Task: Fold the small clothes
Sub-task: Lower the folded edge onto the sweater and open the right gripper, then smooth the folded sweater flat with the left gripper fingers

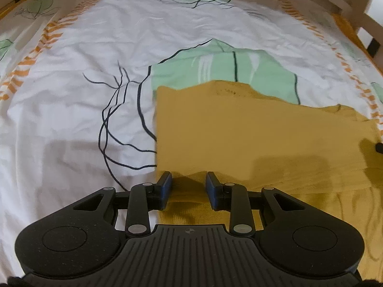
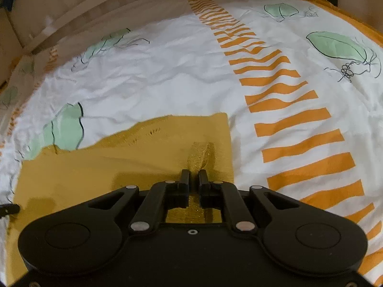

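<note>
A mustard-yellow knit garment (image 1: 263, 138) lies folded flat on the bed, its straight left edge running away from me in the left wrist view. My left gripper (image 1: 189, 183) hovers at the garment's near left corner. Its blue-padded fingers (image 1: 165, 184) stand apart with only flat cloth and shadow between them, so it is open. In the right wrist view the same garment (image 2: 107, 167) spreads to the left. My right gripper (image 2: 194, 178) sits near its right edge, jaws almost together, pinching a raised ridge of the fabric (image 2: 201, 154).
A white bed sheet (image 1: 71, 100) printed with green leaves and black lines covers the bed. A band of orange stripes (image 2: 299, 119) runs to the right of the garment. A wooden bed frame (image 2: 95, 7) rises at the far side. The other gripper's dark tip (image 2: 9, 209) shows at the left edge.
</note>
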`<action>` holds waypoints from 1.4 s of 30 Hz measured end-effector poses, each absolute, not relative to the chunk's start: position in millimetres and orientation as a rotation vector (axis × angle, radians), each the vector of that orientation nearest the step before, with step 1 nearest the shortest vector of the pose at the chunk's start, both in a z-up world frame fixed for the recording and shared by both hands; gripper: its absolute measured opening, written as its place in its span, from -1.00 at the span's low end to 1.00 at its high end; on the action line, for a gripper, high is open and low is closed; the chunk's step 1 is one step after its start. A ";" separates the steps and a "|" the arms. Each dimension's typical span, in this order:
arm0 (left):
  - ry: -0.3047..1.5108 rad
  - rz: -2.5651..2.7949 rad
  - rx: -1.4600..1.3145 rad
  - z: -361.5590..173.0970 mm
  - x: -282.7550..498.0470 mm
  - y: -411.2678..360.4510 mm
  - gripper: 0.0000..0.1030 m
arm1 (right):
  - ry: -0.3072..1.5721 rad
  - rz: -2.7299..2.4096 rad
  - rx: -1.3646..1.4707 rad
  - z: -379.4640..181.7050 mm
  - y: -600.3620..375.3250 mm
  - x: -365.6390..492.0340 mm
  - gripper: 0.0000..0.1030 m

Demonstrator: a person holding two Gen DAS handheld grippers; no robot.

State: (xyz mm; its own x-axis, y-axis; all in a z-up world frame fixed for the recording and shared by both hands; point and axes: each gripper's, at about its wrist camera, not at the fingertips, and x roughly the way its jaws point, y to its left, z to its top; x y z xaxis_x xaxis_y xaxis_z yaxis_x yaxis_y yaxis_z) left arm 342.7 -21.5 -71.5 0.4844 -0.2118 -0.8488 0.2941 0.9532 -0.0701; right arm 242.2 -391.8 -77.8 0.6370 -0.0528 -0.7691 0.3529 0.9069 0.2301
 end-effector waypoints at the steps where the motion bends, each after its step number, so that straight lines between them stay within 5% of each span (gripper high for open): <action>1: 1.017 -0.302 0.092 -72.1 342.4 -22.0 -0.40 | 0.852 -0.244 0.366 -80.1 -390.9 241.9 -0.62; 9: 0.999 -0.277 0.134 -74.7 340.7 -30.5 -0.37 | 0.818 -0.264 0.301 -87.5 -387.8 236.6 -0.54; 16: 0.992 -0.272 0.154 -76.3 340.9 -33.3 -0.35 | 0.793 -0.281 0.263 -88.8 -387.4 232.0 -0.14; 19: 0.991 -0.269 0.156 -76.5 341.1 -33.7 -0.35 | 0.800 -0.324 0.234 -90.5 -388.6 231.6 0.31; 26: 0.972 -0.251 0.183 -78.9 338.3 -38.8 -0.32 | 0.787 -0.313 0.273 -96.9 -397.1 227.5 0.44; 34: 0.927 -0.160 0.234 -82.4 329.2 -54.2 -0.23 | 0.780 -0.256 0.263 -106.8 -394.2 225.6 0.95; 42: 0.900 -0.111 0.318 -85.5 325.8 -64.3 -0.08 | 0.740 -0.239 0.285 -112.5 -395.9 220.3 0.98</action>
State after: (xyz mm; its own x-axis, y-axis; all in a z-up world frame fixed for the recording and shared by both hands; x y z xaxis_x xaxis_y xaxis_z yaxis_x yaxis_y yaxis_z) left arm 325.8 -64.3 -85.5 0.6193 0.0381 -0.7842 0.2271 0.9474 0.2254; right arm 220.3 -395.9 -112.5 0.7149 -0.1131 -0.6900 0.3119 0.9348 0.1699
